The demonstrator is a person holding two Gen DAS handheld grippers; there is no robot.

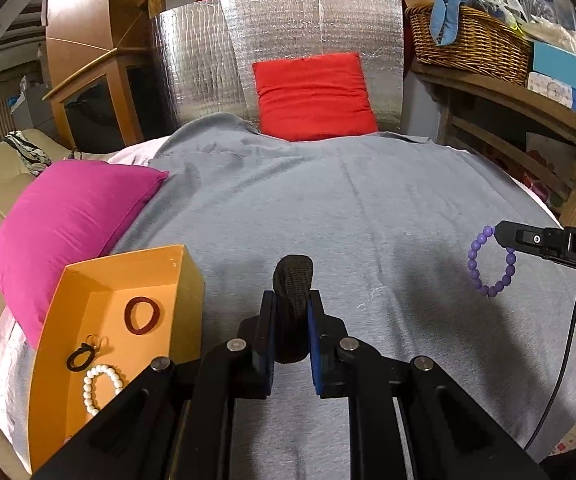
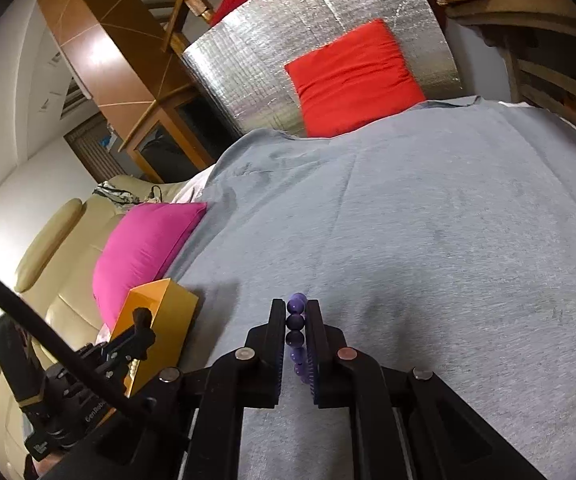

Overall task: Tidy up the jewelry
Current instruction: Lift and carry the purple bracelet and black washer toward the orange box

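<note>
Open orange cardboard box [image 1: 184,280], left of the left gripper [image 1: 291,320], holding a dark red ring band [image 1: 142,315], a black hair tie [image 1: 82,357] and a white beaded bracelet [image 1: 98,388]; left gripper pinches a black woven band [image 1: 292,280], right gripper [image 2: 296,320] pinches a purple beaded bracelet [image 2: 296,322] above grey fleece blanket [image 1: 367,208].
</note>
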